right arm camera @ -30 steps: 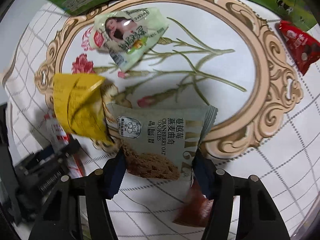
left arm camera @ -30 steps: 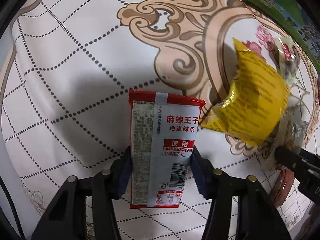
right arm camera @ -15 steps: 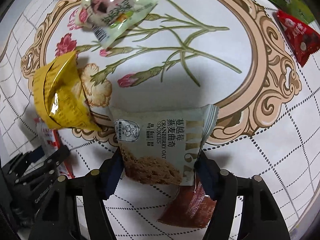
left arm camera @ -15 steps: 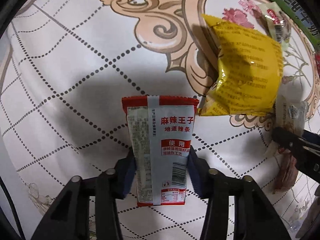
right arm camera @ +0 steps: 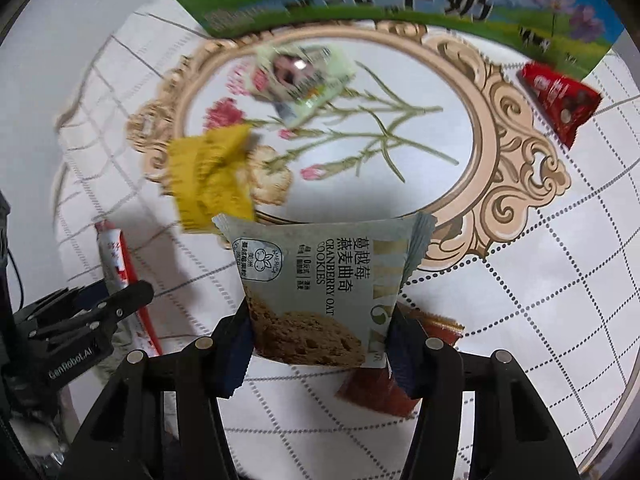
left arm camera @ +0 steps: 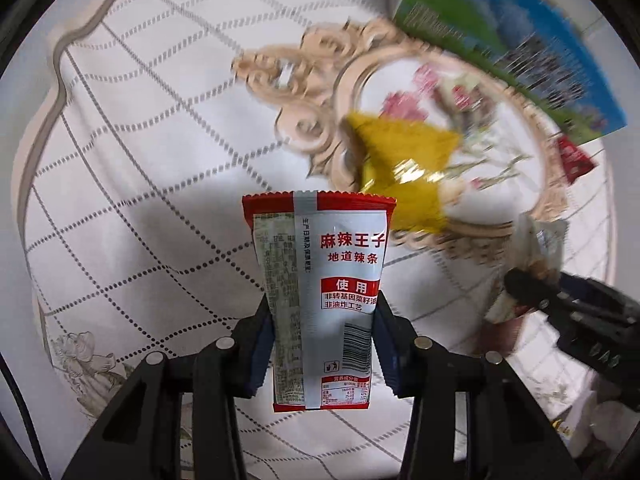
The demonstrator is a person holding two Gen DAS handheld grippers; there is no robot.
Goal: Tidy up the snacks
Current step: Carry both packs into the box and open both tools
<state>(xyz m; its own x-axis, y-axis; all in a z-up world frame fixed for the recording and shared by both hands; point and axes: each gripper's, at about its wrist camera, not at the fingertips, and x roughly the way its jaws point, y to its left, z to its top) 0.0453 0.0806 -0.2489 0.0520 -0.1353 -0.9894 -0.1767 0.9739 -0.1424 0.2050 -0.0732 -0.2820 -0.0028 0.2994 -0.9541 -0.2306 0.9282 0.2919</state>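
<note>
My left gripper (left arm camera: 324, 320) is shut on a red-and-white spicy-strip packet (left arm camera: 320, 248) and holds it upright above the patterned tablecloth (left arm camera: 140, 200). My right gripper (right arm camera: 320, 320) grips a grey cranberry oat cookie packet (right arm camera: 320, 264) by its lower sides. Its jaws are closing, and the pads press on the wrapper. Each view shows the other gripper from the side. The right gripper (left arm camera: 532, 284) is at the right edge of the left wrist view. The left gripper (right arm camera: 132, 292) is at lower left in the right wrist view, with its red-and-white packet (right arm camera: 114, 256).
On the cloth lie a yellow packet (right arm camera: 208, 176), a pale green packet (right arm camera: 304, 76), a dark red packet (right arm camera: 560, 100) and a brown-red packet (right arm camera: 384, 392) under the cookie packet. A green-and-blue milk box (right arm camera: 360, 0) stands along the far edge.
Both grippers have risen with their packets, so the cloth and the other snacks look smaller and farther off. The milk box has come further into both views.
</note>
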